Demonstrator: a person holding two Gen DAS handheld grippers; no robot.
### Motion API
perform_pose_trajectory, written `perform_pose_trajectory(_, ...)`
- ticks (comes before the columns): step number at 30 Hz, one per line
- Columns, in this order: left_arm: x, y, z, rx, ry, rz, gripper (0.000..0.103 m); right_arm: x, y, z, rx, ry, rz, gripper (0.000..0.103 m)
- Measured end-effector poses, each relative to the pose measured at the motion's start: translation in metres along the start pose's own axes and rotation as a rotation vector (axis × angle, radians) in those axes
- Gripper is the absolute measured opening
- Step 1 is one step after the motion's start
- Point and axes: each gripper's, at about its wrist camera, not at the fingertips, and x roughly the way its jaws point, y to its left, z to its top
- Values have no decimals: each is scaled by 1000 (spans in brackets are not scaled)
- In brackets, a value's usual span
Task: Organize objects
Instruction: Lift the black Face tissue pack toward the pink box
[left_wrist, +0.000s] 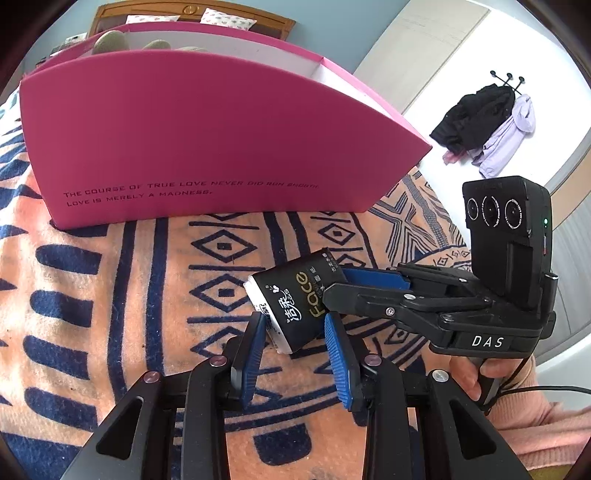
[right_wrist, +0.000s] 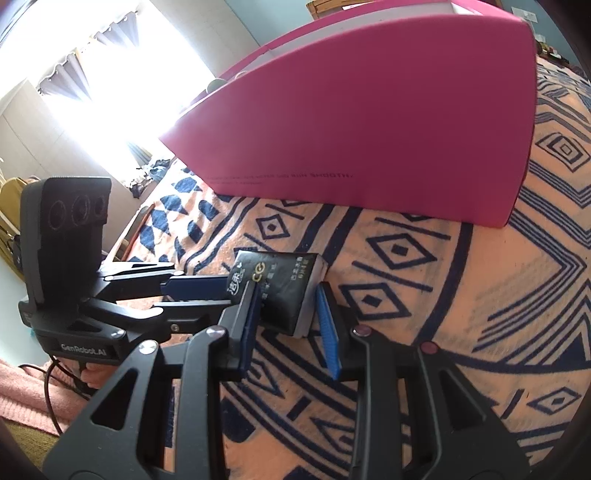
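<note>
While both grippers crowd the same black tissue pack (left_wrist: 291, 302), the sensible course is to let one take the load before the other lets go. Nearest the left wrist camera, the left gripper (left_wrist: 295, 325) has its blue pads spread, one pad (left_wrist: 255, 339) touching the pack's white end and the other just beside its black face, so it looks released rather than clamped. From the side, the right gripper (left_wrist: 338, 284) reaches across the pack's far end; in its own view its pads bracket the pack (right_wrist: 284, 291) closely, but whether they squeeze it I cannot tell. The pack sits tilted, low over the patterned blanket (left_wrist: 110, 277). Beyond stands the pink box (left_wrist: 207, 140), probably the destination, so the carrying gripper should grip firmly across the pack's middle and lift above the box's front wall.
</note>
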Motion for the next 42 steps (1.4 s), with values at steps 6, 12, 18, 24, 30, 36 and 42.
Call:
perform_pose_trajectory(6, -9, -12, 2, 36, -19, -17, 32, -15, 4, -4, -5, -39, -27, 32)
perform_pose_trajectory(12, -22, -26, 7, 81, -47, -24, 32, -37, 10, -4, -14, -94, -46, 32)
perform_pose_trajectory(18, -32, -40, 14, 127, -74, -32, 32, -60, 12, -3, -19, -141, -64, 32)
perform_pose_trajectory(24, -37, -53, 20, 155, -94, -31, 32, -73, 14, -1, -22, -177, -74, 32)
perform_pose_trajectory(30, -41, -59, 25, 177, -110, -30, 32, -80, 15, 1, -21, -202, -76, 32)
perform_pose_trajectory(36, -47, -66, 30, 192, -127, -35, 32, -88, 16, 4, -28, -222, -82, 32)
perform_pose_trajectory(42, -51, -72, 37, 209, -148, -29, 32, -96, 20, 9, -45, -246, -89, 32)
